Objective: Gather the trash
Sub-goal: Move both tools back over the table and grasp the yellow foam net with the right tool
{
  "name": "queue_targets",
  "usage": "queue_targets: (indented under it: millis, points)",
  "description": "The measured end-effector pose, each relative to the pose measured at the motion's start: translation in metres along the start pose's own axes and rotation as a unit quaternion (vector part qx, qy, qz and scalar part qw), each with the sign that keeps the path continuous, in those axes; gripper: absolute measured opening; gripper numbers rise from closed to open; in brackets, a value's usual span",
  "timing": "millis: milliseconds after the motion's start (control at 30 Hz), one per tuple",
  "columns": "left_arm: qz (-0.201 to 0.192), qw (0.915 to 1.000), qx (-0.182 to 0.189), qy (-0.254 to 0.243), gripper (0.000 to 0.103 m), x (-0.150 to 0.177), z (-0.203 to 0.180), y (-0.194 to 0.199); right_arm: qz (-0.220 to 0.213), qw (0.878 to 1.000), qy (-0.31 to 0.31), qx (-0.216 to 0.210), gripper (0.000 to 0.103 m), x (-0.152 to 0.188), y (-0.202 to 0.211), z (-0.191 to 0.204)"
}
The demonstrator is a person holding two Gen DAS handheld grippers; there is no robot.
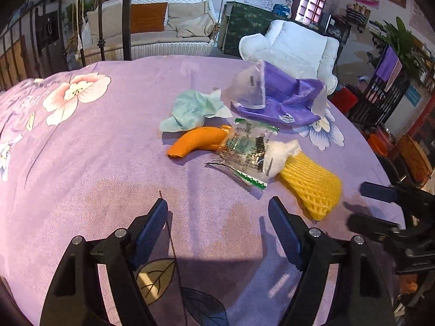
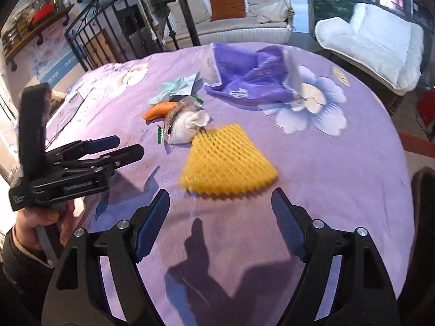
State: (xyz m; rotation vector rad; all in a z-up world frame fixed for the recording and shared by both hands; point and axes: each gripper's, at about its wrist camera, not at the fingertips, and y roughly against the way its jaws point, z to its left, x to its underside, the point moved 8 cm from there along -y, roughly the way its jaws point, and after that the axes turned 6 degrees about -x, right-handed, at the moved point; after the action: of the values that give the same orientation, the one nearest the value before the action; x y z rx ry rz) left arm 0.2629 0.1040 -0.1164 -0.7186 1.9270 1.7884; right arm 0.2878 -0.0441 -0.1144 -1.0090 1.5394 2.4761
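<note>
Trash lies in a cluster on the purple floral cloth (image 1: 81, 163): a yellow foam fruit net (image 1: 312, 187) (image 2: 228, 160), a crumpled white tissue (image 1: 280, 154) (image 2: 187, 126), a clear printed wrapper (image 1: 244, 146), an orange peel-like piece (image 1: 198, 141) (image 2: 160, 110), a pale green tissue (image 1: 190, 108) (image 2: 176, 87) and a purple plastic bag (image 1: 285, 100) (image 2: 252, 78). My left gripper (image 1: 217, 214) is open and empty, short of the wrapper. My right gripper (image 2: 220, 203) is open and empty, just short of the yellow net. The right gripper also shows in the left wrist view (image 1: 380, 206).
The cloth covers a round table whose edge curves away on the right (image 2: 394, 135). A white cushioned chair (image 1: 299, 46) and a white wicker sofa (image 1: 152, 27) stand behind it. A black metal railing (image 2: 89, 40) is at the left.
</note>
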Motion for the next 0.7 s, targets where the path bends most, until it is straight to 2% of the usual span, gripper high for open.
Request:
queue_targets:
  millis: [200, 300, 333, 400, 533, 600, 667, 700]
  points:
    - [0.005, 0.9999, 0.011, 0.002, 0.076, -0.005, 0.008, -0.006, 0.044, 0.998, 0.020, 0.031, 0.075, -0.010, -0.041, 0.001]
    - [0.006, 0.9997, 0.023, -0.001, 0.076, -0.009, 0.005, -0.009, 0.045, 0.998, 0.029, 0.045, 0.054, -0.011, -0.045, 0.000]
    - [0.006, 0.9996, 0.026, -0.005, 0.076, -0.012, 0.003, -0.011, 0.043, 0.998, 0.029, 0.045, 0.041, -0.011, -0.045, -0.001]
    - [0.007, 0.9994, 0.033, -0.013, 0.076, -0.014, -0.003, -0.013, 0.036, 0.998, 0.026, 0.051, 0.023, -0.011, -0.039, -0.003]
    - [0.012, 0.9979, 0.050, -0.039, 0.076, -0.021, -0.022, -0.023, 0.020, 0.999, 0.006, 0.041, 0.018, -0.008, -0.031, -0.010]
    - [0.016, 0.9975, 0.046, -0.050, 0.076, -0.022, -0.028, -0.030, 0.010, 0.999, 0.002, 0.044, 0.018, -0.007, -0.024, -0.011]
    - [0.019, 0.9973, 0.046, -0.055, 0.072, -0.023, -0.031, -0.036, 0.002, 0.999, -0.001, 0.045, 0.018, -0.005, -0.017, -0.013]
    - [0.023, 0.9970, 0.049, -0.055, 0.066, -0.023, -0.032, -0.040, 0.000, 0.999, -0.003, 0.045, 0.018, -0.006, -0.017, -0.012]
